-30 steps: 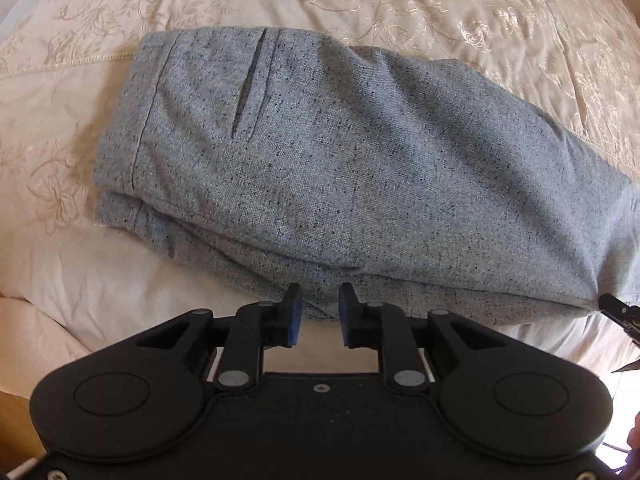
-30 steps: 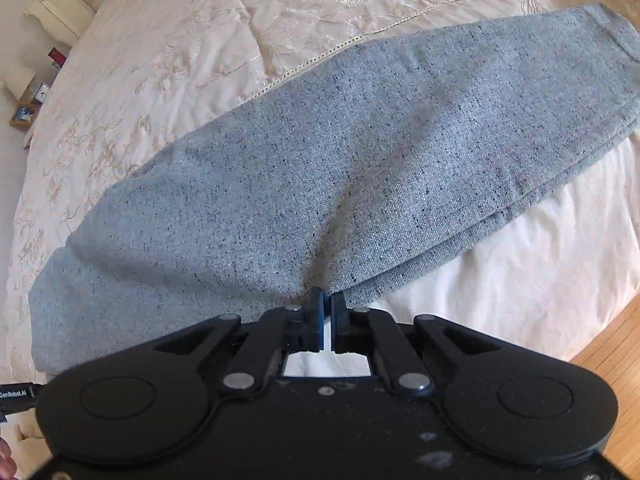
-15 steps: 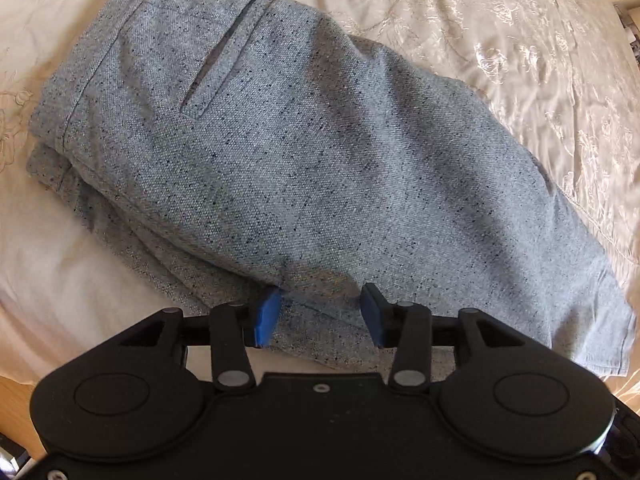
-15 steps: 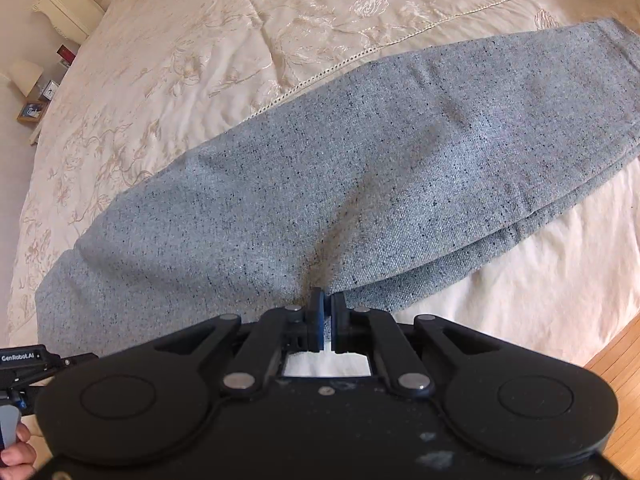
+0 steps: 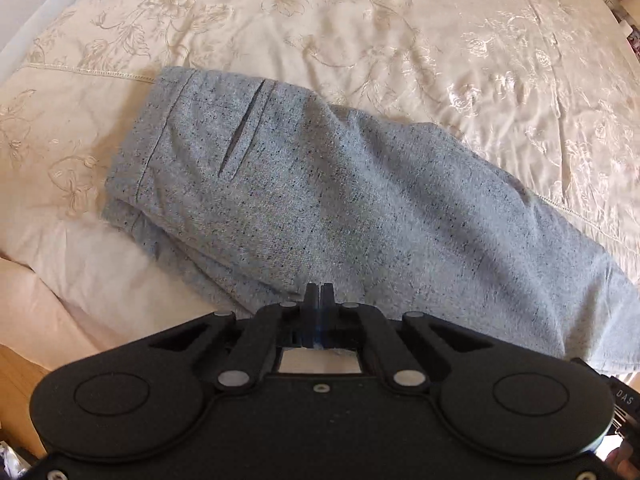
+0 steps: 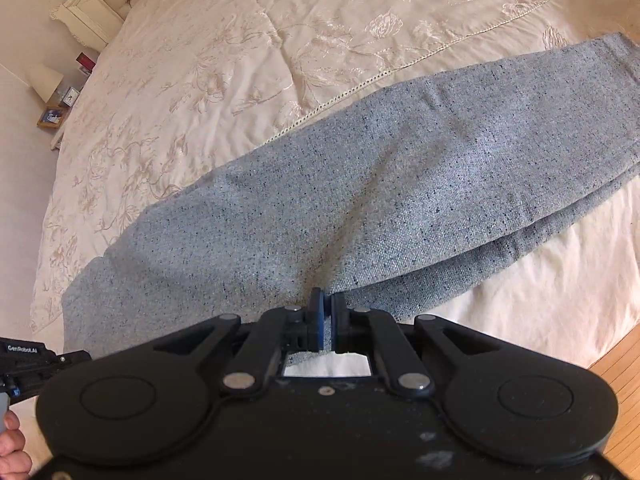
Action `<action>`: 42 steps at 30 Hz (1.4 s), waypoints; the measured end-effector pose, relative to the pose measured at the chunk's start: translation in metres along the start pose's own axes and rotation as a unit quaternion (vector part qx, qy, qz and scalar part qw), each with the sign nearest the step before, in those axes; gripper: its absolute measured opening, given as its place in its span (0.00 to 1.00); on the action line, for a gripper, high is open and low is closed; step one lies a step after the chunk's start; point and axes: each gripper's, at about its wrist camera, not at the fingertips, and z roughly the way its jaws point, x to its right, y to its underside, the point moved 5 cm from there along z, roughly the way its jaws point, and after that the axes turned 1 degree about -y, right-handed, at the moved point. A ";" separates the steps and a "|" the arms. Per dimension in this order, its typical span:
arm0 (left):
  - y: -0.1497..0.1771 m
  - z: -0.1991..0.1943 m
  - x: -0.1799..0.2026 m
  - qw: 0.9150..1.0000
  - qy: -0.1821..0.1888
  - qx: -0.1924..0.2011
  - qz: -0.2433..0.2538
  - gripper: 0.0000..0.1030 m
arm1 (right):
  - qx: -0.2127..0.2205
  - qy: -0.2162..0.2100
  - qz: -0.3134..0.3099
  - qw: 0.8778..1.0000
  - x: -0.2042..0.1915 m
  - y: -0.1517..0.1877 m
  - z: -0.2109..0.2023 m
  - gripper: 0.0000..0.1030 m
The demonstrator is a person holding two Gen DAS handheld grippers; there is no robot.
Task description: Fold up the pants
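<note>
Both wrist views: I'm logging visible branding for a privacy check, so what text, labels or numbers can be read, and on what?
"GenRobot.AI" on the black bar of the left gripper, seen at the left edge of the right wrist view.
"DAS" on a black part at the right edge of the left wrist view; it may be cut off.
The small clock and red box on the nightstand are too small to read.
The pants show no label.

The speckled grey woven pants (image 5: 360, 208) lay folded lengthwise, one leg stacked on the other, waistband to the far left, their near edge bunched and lifted, cuffs far right (image 6: 592, 92).
</note>
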 end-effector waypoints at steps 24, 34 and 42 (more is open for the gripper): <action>-0.021 0.049 -0.036 0.997 0.011 -0.046 -0.058 0.34 | -0.027 0.010 -0.004 1.000 0.007 0.006 0.018 0.04; -0.029 0.044 -0.040 0.990 0.003 -0.023 -0.139 0.02 | -0.024 0.007 -0.002 1.000 0.006 0.004 0.017 0.04; -0.005 0.000 -0.035 0.995 -0.030 -0.010 -0.090 0.02 | -0.015 -0.004 0.004 1.000 0.004 0.001 -0.002 0.05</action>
